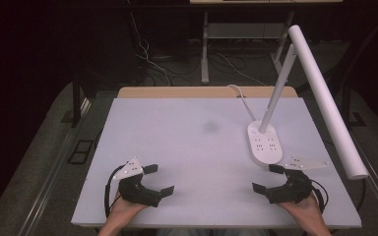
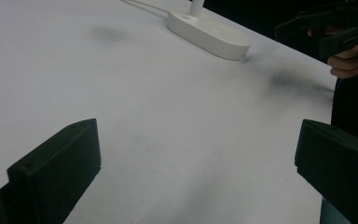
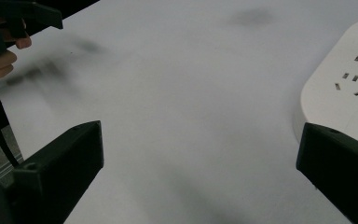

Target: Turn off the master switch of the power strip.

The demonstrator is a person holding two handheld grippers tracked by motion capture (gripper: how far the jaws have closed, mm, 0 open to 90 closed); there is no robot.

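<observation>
A white desk lamp stands at the right of the white table (image 1: pixel 187 147); its oval base (image 1: pixel 264 142) carries sockets, and a thin stem rises to a long white tube head (image 1: pixel 325 98). My left gripper (image 1: pixel 158 179) rests near the front left edge, jaws wide open with nothing between them. My right gripper (image 1: pixel 267 178) sits at the front right, just in front of the lamp base, also open and empty. The left gripper view has the base (image 2: pixel 209 30) far ahead and the other gripper (image 2: pixel 326 28) at top right. In the right gripper view the base (image 3: pixel 349 93) lies just beyond the right jaw.
A white cable (image 1: pixel 241 96) runs from the lamp base to the table's far edge. A faint dark smudge (image 1: pixel 210 127) marks the table's middle. Beyond the table are desk legs and loose cables (image 1: pixel 152 61) on a dark floor.
</observation>
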